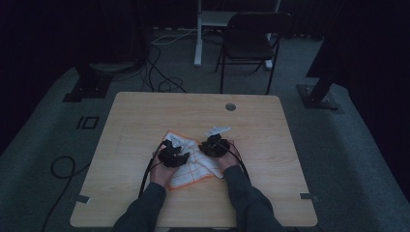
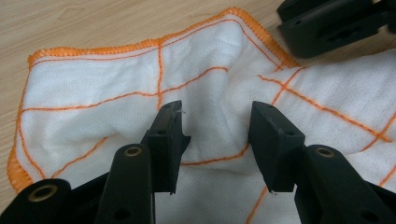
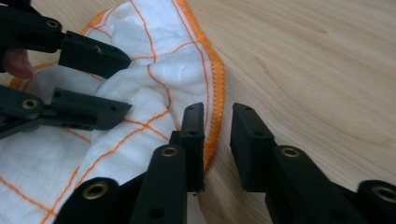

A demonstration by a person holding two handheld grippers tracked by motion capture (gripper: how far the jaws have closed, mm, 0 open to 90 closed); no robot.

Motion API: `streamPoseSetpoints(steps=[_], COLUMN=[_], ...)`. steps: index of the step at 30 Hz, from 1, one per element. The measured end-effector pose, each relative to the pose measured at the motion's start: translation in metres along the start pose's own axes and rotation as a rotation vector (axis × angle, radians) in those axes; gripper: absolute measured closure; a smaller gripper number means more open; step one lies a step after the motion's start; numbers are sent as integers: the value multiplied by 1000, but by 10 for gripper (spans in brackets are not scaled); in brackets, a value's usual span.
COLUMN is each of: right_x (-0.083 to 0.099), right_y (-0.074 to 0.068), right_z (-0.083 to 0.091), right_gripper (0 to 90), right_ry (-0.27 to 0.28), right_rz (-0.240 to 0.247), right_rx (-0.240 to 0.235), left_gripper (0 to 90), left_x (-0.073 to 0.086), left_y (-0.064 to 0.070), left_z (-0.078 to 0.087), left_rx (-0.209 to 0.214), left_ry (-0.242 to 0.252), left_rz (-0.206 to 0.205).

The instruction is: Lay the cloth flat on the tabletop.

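A white cloth (image 1: 196, 163) with orange grid lines and an orange hem lies rumpled at the middle of the wooden table (image 1: 145, 116). My left gripper (image 1: 171, 147) hovers over its left part. In the left gripper view, the left gripper (image 2: 217, 121) stands open just above a fold of the cloth (image 2: 93, 116), with my right gripper (image 2: 327, 23) at the top right. My right gripper (image 1: 212, 140) is at the cloth's right side. In the right gripper view, the right gripper (image 3: 217, 112) is open with its jaws straddling the orange hem of the cloth (image 3: 154, 70). The left gripper (image 3: 126, 84) shows open at the left.
A round grommet hole (image 1: 230, 107) sits near the table's far edge. Behind the table stand a dark folding chair (image 1: 251, 38) and a white stand leg (image 1: 198, 34). Cables (image 1: 159, 82) trail over the grey carpet. The room is dim.
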State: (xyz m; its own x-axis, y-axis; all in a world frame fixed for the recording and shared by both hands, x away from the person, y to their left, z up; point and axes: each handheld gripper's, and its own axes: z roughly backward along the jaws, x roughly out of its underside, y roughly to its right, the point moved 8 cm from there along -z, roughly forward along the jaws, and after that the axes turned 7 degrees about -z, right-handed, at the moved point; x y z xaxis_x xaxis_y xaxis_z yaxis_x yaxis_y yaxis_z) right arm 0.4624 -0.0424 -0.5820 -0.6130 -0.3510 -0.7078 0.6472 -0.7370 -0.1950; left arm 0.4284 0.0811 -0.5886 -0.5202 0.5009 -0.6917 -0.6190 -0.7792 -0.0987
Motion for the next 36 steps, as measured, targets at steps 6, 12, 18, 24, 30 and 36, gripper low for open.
streamPoseSetpoints(steps=[6, 12, 18, 24, 30, 36], right_x=[0, -3, -9, -12, -8, 0], right_y=[4, 2, 6, 9, 7, 3], right_z=[-8, -5, 2, 4, -4, -12], right_gripper=[781, 900, 900, 839, 669, 850], right_ry=[-25, -13, 17, 23, -8, -62], right_rz=[-39, -11, -3, -23, -34, -41], right_rx=[-23, -17, 11, -23, -44, -73], left_gripper=[554, 543, 538, 539, 539, 542], left_x=[0, 4, 10, 11, 12, 13], left_y=[1, 2, 1, 2, 1, 3], left_z=[2, 9, 14, 12, 11, 13], left_rx=[-12, -7, 1, 0, -1, -5], left_ry=[4, 15, 17, 7, -1, 5], left_rz=[-5, -1, 4, 0, -1, -5])
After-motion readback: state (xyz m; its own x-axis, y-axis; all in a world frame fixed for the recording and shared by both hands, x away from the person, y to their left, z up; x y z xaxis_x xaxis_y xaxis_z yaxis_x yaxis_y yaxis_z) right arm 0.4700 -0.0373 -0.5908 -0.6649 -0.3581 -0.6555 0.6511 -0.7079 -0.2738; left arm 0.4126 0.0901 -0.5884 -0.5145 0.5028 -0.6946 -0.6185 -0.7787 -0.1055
